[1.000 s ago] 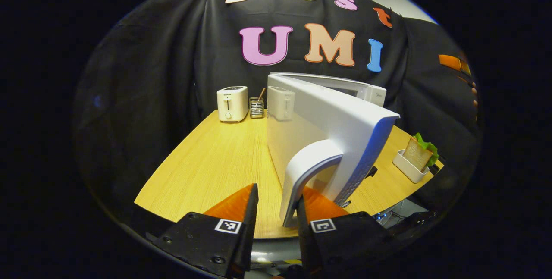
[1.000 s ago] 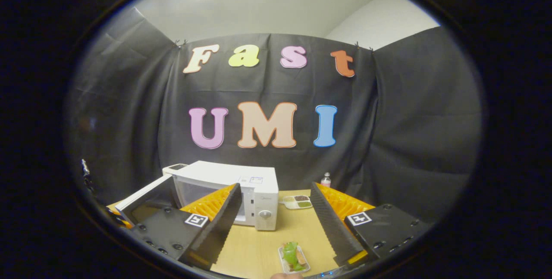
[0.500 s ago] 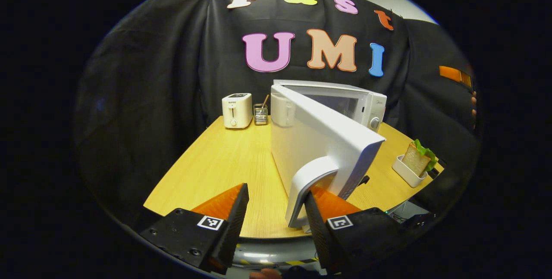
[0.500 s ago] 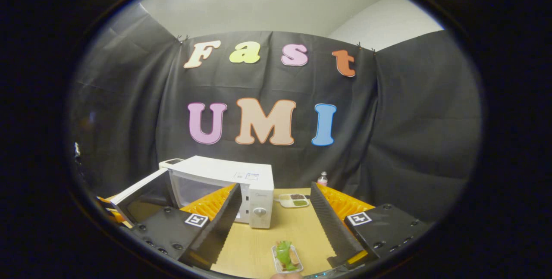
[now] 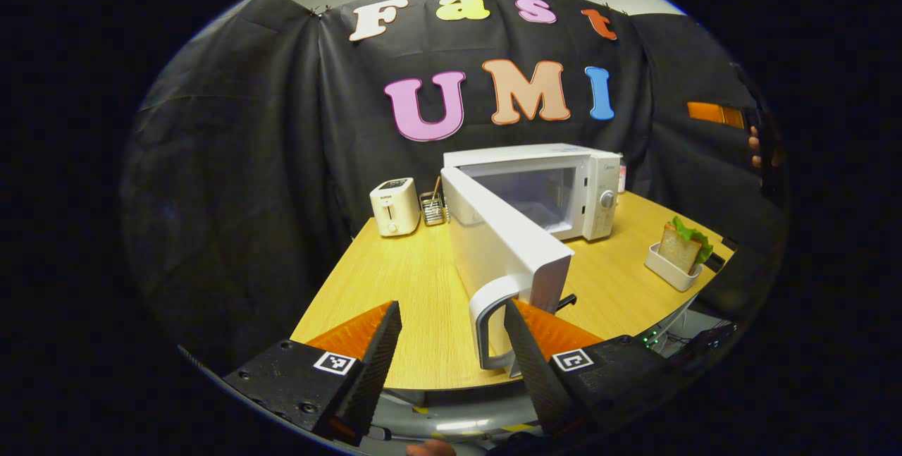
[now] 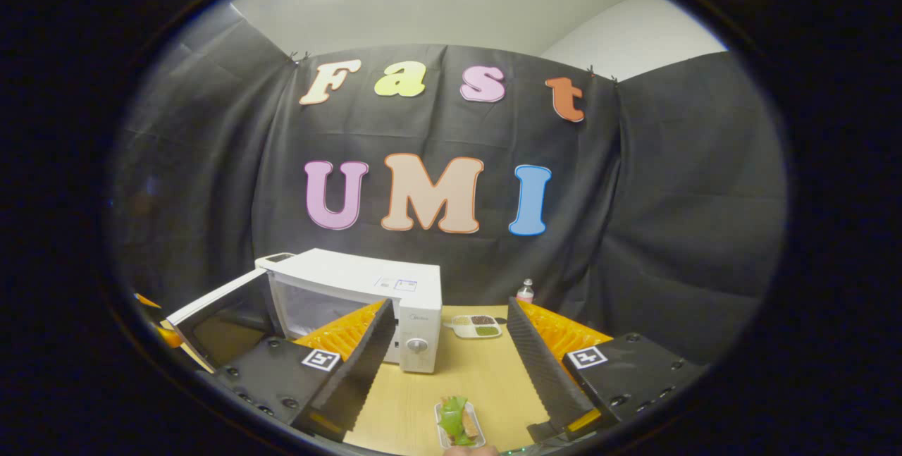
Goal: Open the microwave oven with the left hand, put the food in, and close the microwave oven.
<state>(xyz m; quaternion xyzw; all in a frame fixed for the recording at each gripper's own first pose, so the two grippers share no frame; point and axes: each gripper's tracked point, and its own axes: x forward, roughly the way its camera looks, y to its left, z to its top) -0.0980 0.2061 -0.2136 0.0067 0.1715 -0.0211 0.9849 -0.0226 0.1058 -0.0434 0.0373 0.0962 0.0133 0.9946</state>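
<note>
The white microwave oven's door (image 5: 504, 244) stands wide over the wooden bench's (image 5: 394, 280) front edge, freeing its cavity for the sandwich in its white tray (image 5: 678, 259); left gripper (image 5: 451, 343) jaws apart around the handle (image 5: 490, 322), right gripper (image 6: 447, 354) jaws apart, empty.

Table (image 5: 394, 287): light wood-grain top with a rounded near edge, set against the black cloth wall.
Microwave oven (image 5: 564, 188): white, stands at the far middle of the table, its door (image 5: 504, 244) swung wide toward the near edge.
Toaster (image 5: 394, 206): white, upright at the far left corner.
Wire holder (image 5: 432, 208): small, just right of the toaster, between it and the microwave oven.
Sandwich tray (image 5: 669, 269): white, at the right edge, holding bread with lettuce on end.
Divided dish (image 6: 478, 326): far side, right of the microwave oven.
Bottle (image 6: 525, 292): small, behind the divided dish by the wall.
</note>
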